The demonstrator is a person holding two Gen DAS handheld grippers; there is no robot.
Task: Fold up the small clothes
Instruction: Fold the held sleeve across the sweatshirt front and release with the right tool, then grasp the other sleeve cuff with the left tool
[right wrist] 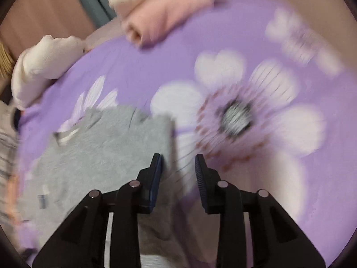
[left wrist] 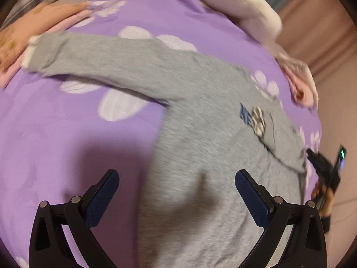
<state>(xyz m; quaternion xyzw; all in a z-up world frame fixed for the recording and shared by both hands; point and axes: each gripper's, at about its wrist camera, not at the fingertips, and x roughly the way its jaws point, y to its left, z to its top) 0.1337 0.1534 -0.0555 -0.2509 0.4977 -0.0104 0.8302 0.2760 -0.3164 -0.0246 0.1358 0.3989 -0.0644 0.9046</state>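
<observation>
**Grey top half folded, far sleeve yet to come in**

Low in the left wrist view, the left gripper (left wrist: 177,179) hangs with its jaws spread wide and nothing between them, over the lower body of the grey top (left wrist: 207,156). In the right wrist view, the right gripper (right wrist: 178,164) stands with its jaws parted a little and empty; the straight edge of the top lies just beside the left jaw, while the gap itself shows only the purple floral bedspread (right wrist: 245,33).

The top lies flat on the bedspread. One side looks already turned in across its printed front (left wrist: 252,118). The long sleeve (left wrist: 93,55) runs out toward the upper left of the left wrist frame, unfolded. By my reading the fold is midway, and the next move calls for a grip near that sleeve's cuff and a sweep back over the body.

Further off, a person's hand (left wrist: 24,35) rests at the upper left, near the cuff, which could get in the way. A rolled pink garment (right wrist: 160,20) and a cream one (right wrist: 42,64) lie along the far edge, well apart.
</observation>
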